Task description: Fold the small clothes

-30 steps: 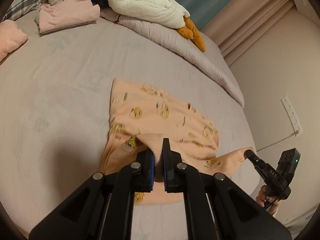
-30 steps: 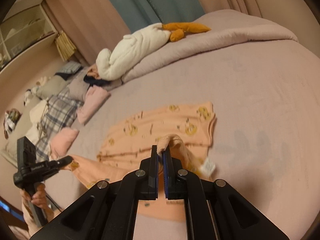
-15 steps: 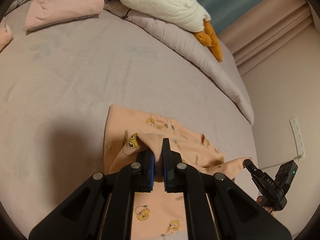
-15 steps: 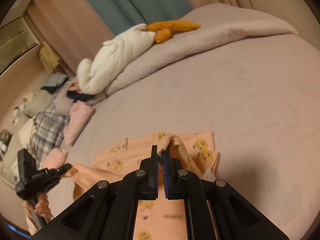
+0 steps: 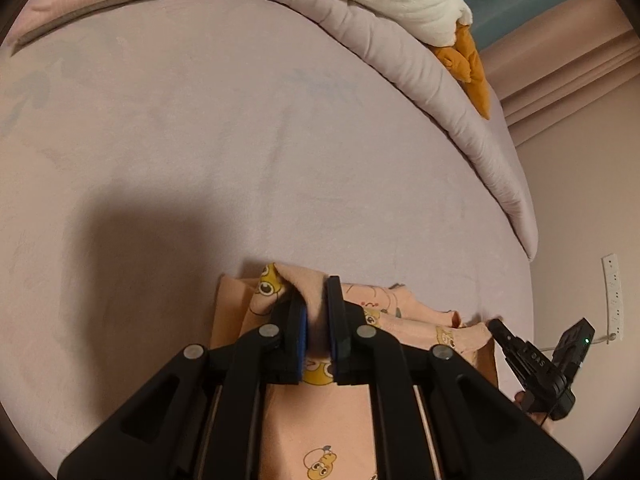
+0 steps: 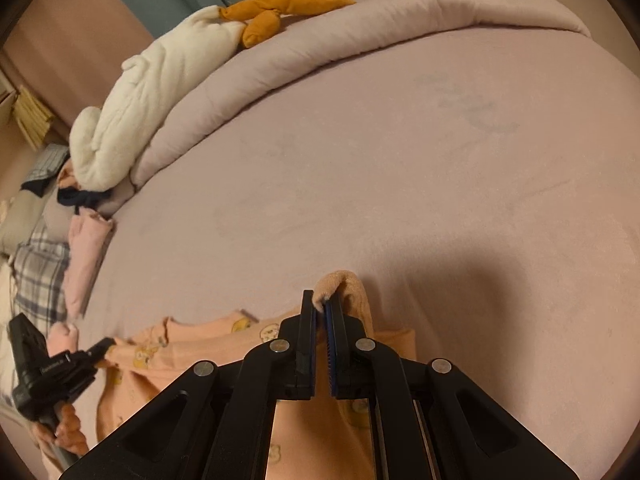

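One peach garment [image 5: 320, 420] with a cartoon print lies at the near edge of the bed [image 5: 240, 140], pinched by two black grippers: the left gripper [image 5: 316, 316], its jaws opening with cloth between them, and the right gripper [image 6: 320, 312]. One white plush toy [image 6: 140, 92] rests on one rolled duvet [image 6: 360, 28]. One folded pink garment [image 6: 86, 256] sits at the bed's far left edge.

1. The small garment [image 5: 320, 424] lies on the bed [image 5: 240, 160], under and just ahead of the left tongs [image 5: 316, 320].
2. A fold of it stands between the right tongs [image 6: 320, 320].
3. Far beyond both tongs, a plush toy [image 6: 132, 108] rests on the rolled duvet [image 6: 360, 28].
4. Folded clothes [image 6: 86, 256] lie left of the right tongs.
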`<action>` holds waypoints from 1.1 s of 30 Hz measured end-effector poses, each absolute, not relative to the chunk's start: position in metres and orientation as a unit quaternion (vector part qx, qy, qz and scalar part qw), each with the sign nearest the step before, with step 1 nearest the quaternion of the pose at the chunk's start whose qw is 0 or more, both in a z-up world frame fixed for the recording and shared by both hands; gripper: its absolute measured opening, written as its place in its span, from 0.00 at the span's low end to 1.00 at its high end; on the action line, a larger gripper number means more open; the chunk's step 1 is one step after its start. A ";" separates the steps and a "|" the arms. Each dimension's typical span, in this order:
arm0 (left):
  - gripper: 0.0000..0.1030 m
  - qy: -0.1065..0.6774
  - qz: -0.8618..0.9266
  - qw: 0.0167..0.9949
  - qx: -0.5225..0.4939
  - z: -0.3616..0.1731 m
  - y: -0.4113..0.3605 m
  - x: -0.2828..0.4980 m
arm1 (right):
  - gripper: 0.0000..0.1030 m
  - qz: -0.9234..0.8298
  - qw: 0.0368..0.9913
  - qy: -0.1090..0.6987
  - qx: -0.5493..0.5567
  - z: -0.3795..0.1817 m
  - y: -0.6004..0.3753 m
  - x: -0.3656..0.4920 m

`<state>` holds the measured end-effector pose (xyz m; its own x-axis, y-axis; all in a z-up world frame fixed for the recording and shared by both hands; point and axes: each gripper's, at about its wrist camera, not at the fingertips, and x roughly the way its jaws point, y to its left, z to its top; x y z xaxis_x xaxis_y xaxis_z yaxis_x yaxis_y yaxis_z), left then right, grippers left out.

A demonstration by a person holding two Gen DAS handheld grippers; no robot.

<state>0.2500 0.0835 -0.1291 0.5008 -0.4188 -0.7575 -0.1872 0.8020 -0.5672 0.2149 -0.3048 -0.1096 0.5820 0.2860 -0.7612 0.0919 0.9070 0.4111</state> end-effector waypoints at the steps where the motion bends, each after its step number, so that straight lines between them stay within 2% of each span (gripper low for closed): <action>1: 0.17 0.491 -0.073 0.812 -0.307 -0.126 0.085 0.249 | 0.06 0.050 0.868 0.448 0.207 -0.109 -0.307 0.216; 3: 0.35 0.469 -0.065 0.827 -0.303 -0.116 0.090 0.244 | 0.06 0.031 0.874 0.439 0.204 -0.105 -0.310 0.218; 5: 0.46 0.443 -0.053 0.845 -0.293 -0.106 0.096 0.238 | 0.06 0.015 0.879 0.431 0.202 -0.103 -0.316 0.221; 11: 0.53 0.450 -0.048 0.854 -0.257 -0.093 0.100 0.218 | 0.06 -0.008 0.888 0.418 0.189 -0.082 -0.333 0.204; 12: 0.57 0.454 -0.048 0.855 -0.248 -0.093 0.099 0.212 | 0.06 -0.007 0.888 0.420 0.185 -0.080 -0.334 0.199; 14: 0.68 0.463 -0.051 0.855 -0.229 -0.096 0.091 0.201 | 0.18 0.000 0.886 0.430 0.177 -0.080 -0.333 0.189; 15: 0.70 0.469 -0.052 0.855 -0.217 -0.099 0.087 0.193 | 0.38 0.005 0.884 0.435 0.174 -0.081 -0.332 0.183; 16: 0.70 0.473 -0.054 0.854 -0.207 -0.101 0.086 0.186 | 0.53 0.012 0.883 0.438 0.171 -0.083 -0.332 0.172; 17: 0.70 0.480 -0.053 0.853 -0.198 -0.104 0.083 0.179 | 0.54 0.019 0.883 0.439 0.168 -0.085 -0.330 0.164; 31: 0.68 0.531 -0.069 0.820 -0.202 -0.148 0.065 0.117 | 0.54 0.037 0.868 0.459 0.186 -0.104 -0.314 0.093; 32: 0.63 0.526 -0.068 0.824 -0.198 -0.149 0.063 0.113 | 0.54 0.038 0.866 0.460 0.190 -0.106 -0.314 0.091; 33: 0.54 0.523 -0.067 0.827 -0.192 -0.148 0.062 0.111 | 0.54 0.039 0.864 0.463 0.194 -0.108 -0.314 0.089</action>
<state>0.1106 0.0615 -0.1484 0.4430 -0.3117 -0.8406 -0.0900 0.9174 -0.3877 0.0890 -0.3143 -0.1082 0.5687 0.2459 -0.7849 0.1126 0.9220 0.3704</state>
